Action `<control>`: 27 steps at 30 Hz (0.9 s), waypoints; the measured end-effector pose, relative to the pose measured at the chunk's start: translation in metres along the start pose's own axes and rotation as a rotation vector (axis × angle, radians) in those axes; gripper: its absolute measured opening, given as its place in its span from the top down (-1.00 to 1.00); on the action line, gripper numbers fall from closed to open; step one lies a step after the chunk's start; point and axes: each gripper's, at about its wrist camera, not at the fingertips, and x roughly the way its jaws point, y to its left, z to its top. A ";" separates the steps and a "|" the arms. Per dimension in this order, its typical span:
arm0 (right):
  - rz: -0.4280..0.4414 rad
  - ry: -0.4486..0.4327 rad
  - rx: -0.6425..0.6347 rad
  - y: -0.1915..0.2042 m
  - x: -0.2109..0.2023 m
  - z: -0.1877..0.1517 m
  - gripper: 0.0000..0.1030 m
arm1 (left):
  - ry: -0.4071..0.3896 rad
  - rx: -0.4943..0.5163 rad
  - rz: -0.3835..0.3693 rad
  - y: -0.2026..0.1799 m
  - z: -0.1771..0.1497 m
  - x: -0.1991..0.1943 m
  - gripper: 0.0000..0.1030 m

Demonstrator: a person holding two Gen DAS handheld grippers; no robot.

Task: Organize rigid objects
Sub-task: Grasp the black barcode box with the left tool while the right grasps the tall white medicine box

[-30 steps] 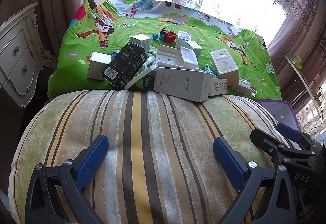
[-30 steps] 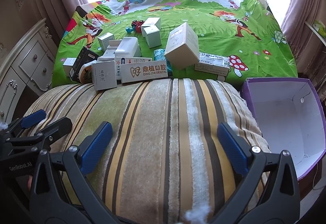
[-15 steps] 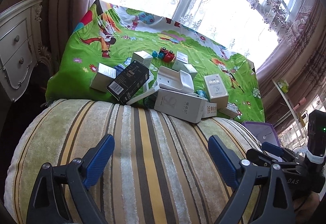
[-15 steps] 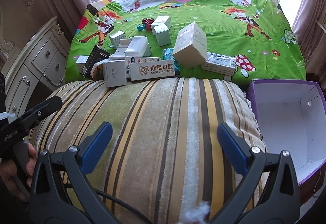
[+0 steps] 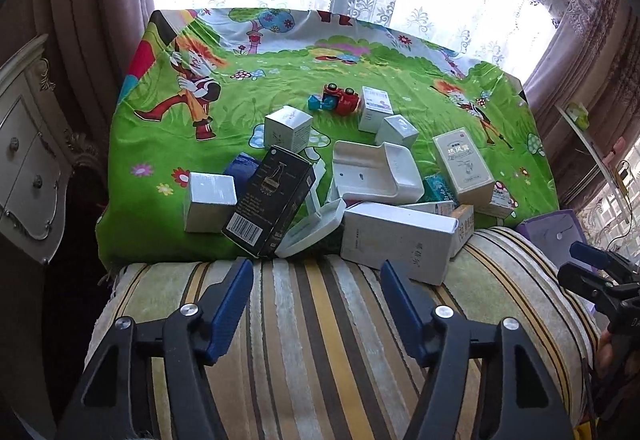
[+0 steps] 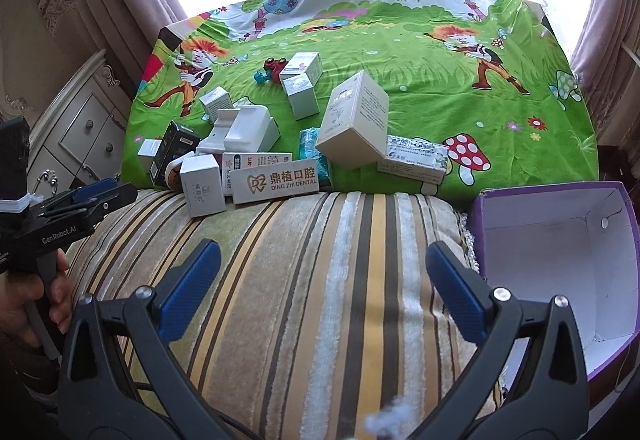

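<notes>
From the left wrist, the left tool [image 5: 316, 294] hung spread and empty above a striped plush cushion [image 5: 320, 340], facing a black rectangular carton [image 5: 266, 206] and long white cardboard box [image 5: 396, 236] on the green cartoon-print bedspread [image 5: 280, 88].

From the right wrist, the right tool [image 6: 322, 282] gaped wide, empty, beside a purple open-topped box [image 6: 492, 200].

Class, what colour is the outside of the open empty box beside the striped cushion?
Purple outside, white inside; the box shows best in the right wrist view.
</notes>
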 end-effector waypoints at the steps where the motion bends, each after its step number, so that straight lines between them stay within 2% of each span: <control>1: 0.004 -0.001 0.004 -0.002 0.002 0.004 -1.00 | -0.004 -0.007 -0.003 0.002 0.003 0.001 -0.25; 7: 0.011 0.014 0.029 -0.012 0.021 0.032 -1.00 | -0.024 -0.020 0.010 0.014 0.028 0.013 -0.25; 12: 0.035 0.035 0.051 -0.015 0.048 0.057 -1.00 | -0.019 0.069 0.046 0.013 0.049 0.028 -0.25; 15: 0.012 0.052 0.050 -0.016 0.067 0.072 -1.00 | -0.004 0.123 0.048 0.011 0.059 0.040 -0.25; 20: 0.019 0.096 0.088 -0.025 0.097 0.090 -1.00 | 0.020 0.191 0.053 0.006 0.063 0.054 -0.25; 26: 0.020 0.149 0.081 -0.032 0.129 0.107 -1.00 | 0.039 0.215 0.046 0.006 0.063 0.063 -0.24; 27: 0.019 0.160 0.076 -0.033 0.133 0.109 -1.00 | 0.039 0.217 0.046 0.006 0.062 0.064 -0.17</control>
